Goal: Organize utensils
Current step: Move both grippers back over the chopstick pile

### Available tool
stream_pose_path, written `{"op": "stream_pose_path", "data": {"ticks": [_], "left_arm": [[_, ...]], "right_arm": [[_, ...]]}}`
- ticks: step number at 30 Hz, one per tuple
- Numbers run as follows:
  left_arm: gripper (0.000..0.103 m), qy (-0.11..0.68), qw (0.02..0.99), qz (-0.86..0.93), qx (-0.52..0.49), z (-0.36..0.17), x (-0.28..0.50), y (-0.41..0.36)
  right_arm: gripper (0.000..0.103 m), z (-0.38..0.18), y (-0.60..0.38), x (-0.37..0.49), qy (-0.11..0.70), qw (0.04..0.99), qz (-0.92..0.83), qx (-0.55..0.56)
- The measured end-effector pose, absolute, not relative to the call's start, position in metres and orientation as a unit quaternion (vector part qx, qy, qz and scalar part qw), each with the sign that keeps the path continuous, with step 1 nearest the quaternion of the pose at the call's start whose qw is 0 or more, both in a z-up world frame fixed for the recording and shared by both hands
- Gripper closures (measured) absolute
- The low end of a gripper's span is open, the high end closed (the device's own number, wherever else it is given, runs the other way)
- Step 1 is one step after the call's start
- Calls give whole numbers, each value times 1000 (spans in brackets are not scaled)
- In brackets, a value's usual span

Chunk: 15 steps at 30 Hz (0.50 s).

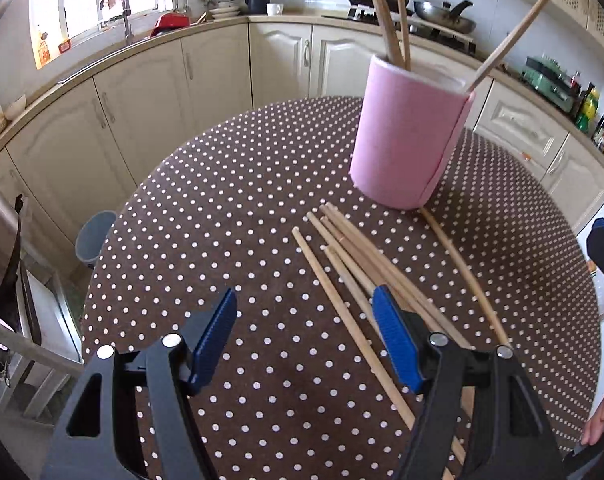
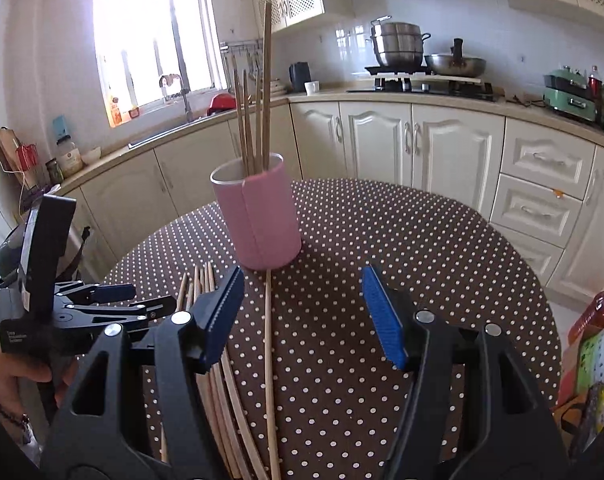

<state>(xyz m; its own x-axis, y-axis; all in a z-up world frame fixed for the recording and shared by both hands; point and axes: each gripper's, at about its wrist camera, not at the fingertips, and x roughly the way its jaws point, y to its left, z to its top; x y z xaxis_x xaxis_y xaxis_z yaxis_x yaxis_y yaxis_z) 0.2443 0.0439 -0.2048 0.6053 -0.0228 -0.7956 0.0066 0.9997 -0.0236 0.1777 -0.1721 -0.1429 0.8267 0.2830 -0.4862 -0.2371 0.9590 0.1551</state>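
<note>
I hold my left gripper (image 1: 303, 308) above the round table (image 1: 222, 216) with the dotted brown cloth. Its blue pads stand apart and nothing is pressed between them; one loose chopstick (image 1: 341, 312) lies on the cloth under the gap. The bundle of chopsticks (image 1: 365, 248) lies flat just in front of the pink holder (image 1: 405, 140), which stands upright and has some chopsticks (image 1: 385, 20) inside, leaning on its rim. My right gripper (image 2: 302, 316) is also spread, holding nothing. One single chopstick (image 2: 269, 352) lies on the cloth between its pads, with its far end touching the foot of the holder.
</note>
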Motion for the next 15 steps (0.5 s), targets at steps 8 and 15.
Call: {"op": "stream_pose_path", "data": {"ticks": [8,15], "left_arm": [[34,461,887,17,-2,-217,253,47],[34,467,884,22,1,-222,264,44]], "right_arm": [[42,-152,-171,187,272,951,140,46],[42,-159,-162,200,296,944,143,31]]}}
